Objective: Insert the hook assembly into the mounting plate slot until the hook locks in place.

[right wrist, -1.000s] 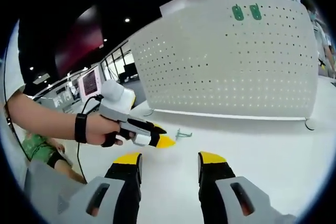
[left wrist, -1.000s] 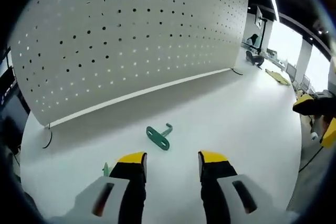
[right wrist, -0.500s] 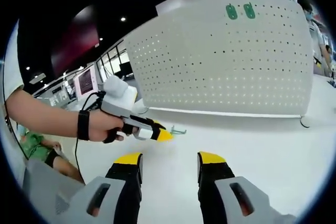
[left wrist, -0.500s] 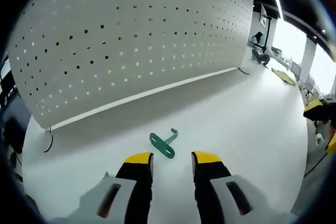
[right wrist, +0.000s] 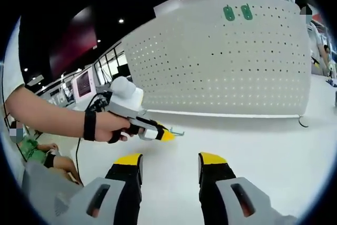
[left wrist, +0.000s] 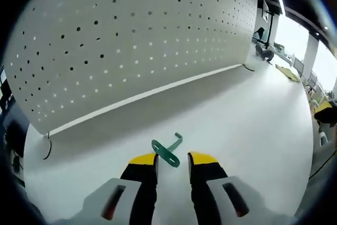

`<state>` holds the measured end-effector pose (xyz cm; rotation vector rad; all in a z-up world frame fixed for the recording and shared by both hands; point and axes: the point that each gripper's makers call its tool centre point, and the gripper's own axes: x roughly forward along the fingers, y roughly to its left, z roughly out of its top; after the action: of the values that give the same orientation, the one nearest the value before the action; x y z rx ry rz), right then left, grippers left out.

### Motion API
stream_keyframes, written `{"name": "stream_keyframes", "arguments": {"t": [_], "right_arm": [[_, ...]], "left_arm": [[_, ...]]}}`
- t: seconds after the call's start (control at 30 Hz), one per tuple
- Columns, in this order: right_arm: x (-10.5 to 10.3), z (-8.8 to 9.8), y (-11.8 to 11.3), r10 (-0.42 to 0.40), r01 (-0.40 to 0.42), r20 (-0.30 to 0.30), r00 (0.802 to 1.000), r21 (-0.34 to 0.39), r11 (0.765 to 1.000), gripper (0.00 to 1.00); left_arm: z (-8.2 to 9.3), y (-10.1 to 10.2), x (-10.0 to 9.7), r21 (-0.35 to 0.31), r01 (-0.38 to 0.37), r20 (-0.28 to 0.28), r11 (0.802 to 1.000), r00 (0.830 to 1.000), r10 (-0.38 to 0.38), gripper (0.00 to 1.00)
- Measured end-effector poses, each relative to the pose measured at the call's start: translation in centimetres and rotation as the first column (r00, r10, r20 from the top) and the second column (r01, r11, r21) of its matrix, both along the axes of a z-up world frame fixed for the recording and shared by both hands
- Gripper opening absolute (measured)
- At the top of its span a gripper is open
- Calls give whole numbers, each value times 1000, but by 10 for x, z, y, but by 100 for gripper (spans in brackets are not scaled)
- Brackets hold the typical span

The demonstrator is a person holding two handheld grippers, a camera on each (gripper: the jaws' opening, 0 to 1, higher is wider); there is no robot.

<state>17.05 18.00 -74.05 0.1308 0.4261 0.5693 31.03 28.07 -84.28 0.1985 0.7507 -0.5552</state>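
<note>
A green hook (left wrist: 167,151) lies flat on the white table (left wrist: 247,130), its plate end between the yellow tips of my left gripper (left wrist: 172,158). The jaws stand close on either side of it, and a gap still shows. The white pegboard (left wrist: 131,40) stands upright behind it. From the right gripper view, the left gripper (right wrist: 167,136) is held low over the table with the hook (right wrist: 178,132) poking out past its tips. My right gripper (right wrist: 169,159) is open, with nothing between its fingers. Two green hooks (right wrist: 237,12) hang near the top of the pegboard (right wrist: 226,77).
A hand with a black wristband (right wrist: 89,126) holds the left gripper. The pegboard's foot (right wrist: 303,123) rests on the table at the right. Bare table (right wrist: 263,146) lies in front of the board. Screens and a seated person (right wrist: 39,148) are far off to the left.
The left gripper has moved forward and down to the hook, and its jaws have narrowed around it. The right gripper has stayed open and nearly still.
</note>
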Motion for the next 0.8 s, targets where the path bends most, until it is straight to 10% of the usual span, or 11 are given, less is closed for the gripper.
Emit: {"name": "stream_keyframes", "arguments": {"t": [0.8], "right_arm": [[-2,0,3,1,-1,0,1000,28,1000,43]], "left_arm": [[-5,-2,-7,-45,4,-57,999,998,-7,4]]}}
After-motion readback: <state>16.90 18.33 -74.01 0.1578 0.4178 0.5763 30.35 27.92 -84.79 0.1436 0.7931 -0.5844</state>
